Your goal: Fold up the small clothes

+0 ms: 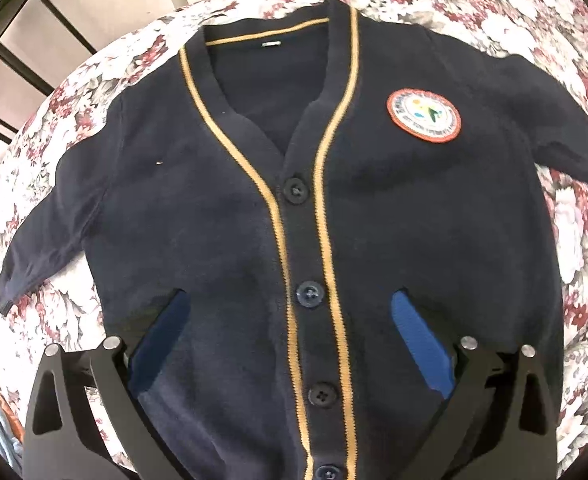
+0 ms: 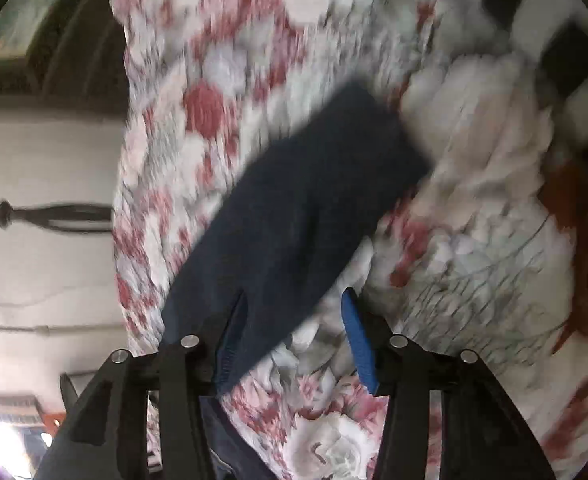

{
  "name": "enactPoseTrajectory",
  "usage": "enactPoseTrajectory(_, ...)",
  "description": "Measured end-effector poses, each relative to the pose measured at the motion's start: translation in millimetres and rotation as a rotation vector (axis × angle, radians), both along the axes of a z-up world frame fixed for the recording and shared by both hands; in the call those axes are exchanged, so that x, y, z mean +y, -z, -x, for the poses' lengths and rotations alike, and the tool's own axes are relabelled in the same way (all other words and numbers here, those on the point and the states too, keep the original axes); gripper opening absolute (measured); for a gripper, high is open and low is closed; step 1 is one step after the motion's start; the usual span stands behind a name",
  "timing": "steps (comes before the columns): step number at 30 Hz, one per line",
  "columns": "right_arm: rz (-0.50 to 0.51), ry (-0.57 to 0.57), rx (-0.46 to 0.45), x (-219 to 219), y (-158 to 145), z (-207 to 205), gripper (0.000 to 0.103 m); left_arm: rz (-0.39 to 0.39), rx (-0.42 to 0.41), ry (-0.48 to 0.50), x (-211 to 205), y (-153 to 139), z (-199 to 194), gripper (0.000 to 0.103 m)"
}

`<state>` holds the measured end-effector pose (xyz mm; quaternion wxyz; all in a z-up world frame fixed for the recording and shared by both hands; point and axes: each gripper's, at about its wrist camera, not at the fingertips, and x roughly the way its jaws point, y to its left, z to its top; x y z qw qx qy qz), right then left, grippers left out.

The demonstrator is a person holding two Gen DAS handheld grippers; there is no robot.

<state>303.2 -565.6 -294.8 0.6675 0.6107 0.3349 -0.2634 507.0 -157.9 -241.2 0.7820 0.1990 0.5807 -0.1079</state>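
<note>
The navy cardigan [image 1: 294, 216] lay buttoned and face up, spread flat on the floral bedspread [image 1: 554, 248], its collar toward the far edge. The left gripper [image 1: 289, 344] hovered over the hem, fingers spread wide and holding nothing. The right gripper [image 2: 294, 336], fingers apart, straddled the sleeve [image 2: 306, 216] without pinching it. Folding had barely begun; next, the right fingers likely needed to close on that sleeve.
</note>
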Motion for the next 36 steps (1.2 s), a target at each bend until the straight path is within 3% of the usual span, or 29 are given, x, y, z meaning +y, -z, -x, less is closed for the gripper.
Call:
enactPoseTrajectory(3, -0.006, 0.068, -0.033, -15.2, 6.2, 6.2, 0.04, -0.02, -0.008, 0.014, -4.5, 0.8, 6.3, 0.098)
enactPoseTrajectory(5, 0.045, 0.096, -0.038, -23.7, 4.5, 11.4, 0.032, -0.028, -0.014, 0.018, -5.8, 0.7, 4.0, 0.098)
enactPoseTrajectory(7, 0.075, 0.091, -0.035, -19.7, 1.3, 10.4, 0.033, -0.026, -0.017, 0.016, -10.2, -3.5, 6.0, 0.098)
enactPoseTrajectory(11, 0.013, 0.088, -0.076, -17.6, 13.9, 10.0, 0.03, -0.017, -0.029, 0.007, -7.7, -8.3, 1.9, 0.098)
enactPoseTrajectory(13, -0.037, 0.134, -0.176, -19.4, 27.9, 20.5, 0.033, -0.016, -0.033, 0.004, -7.2, -10.6, 1.7, 0.098)
enactPoseTrajectory(16, -0.043, 0.127, -0.155, -19.6, 25.5, 18.8, 0.034, -0.014, -0.037, -0.006, -4.1, -12.6, 3.1, 0.098)
enactPoseTrajectory(18, -0.042, 0.146, -0.141, -19.0, 18.9, 18.5, 0.026, -0.009, -0.041, -0.015, -0.8, -16.0, 1.5, 0.098)
enactPoseTrajectory(19, -0.023, 0.162, -0.148, -17.3, 12.1, 19.4, 0.014, -0.008, -0.044, -0.018, 1.4, -17.5, 1.1, 0.098)
enactPoseTrajectory(20, 0.007, 0.161, -0.158, -15.5, 4.8, 17.4, 0.01, -0.004, -0.051, -0.025, 3.5, -20.7, -0.6, 0.098)
enactPoseTrajectory(28, 0.358, -0.123, -0.246, 40.3, -84.2, -51.7, 0.008, 0.028, -0.053, -0.119, 27.0, -27.4, -27.3, 0.098)
enactPoseTrajectory(32, 0.413, -0.25, -0.294, 80.7, -103.0, -88.3, 0.007, 0.075, -0.029, -0.185, 45.1, -30.5, -40.8, 0.098)
enactPoseTrajectory(36, 0.415, -0.295, -0.326, 103.0, -112.7, -106.3, 0.007, 0.121, -0.011, -0.246, 59.7, -33.3, -53.0, 0.098)
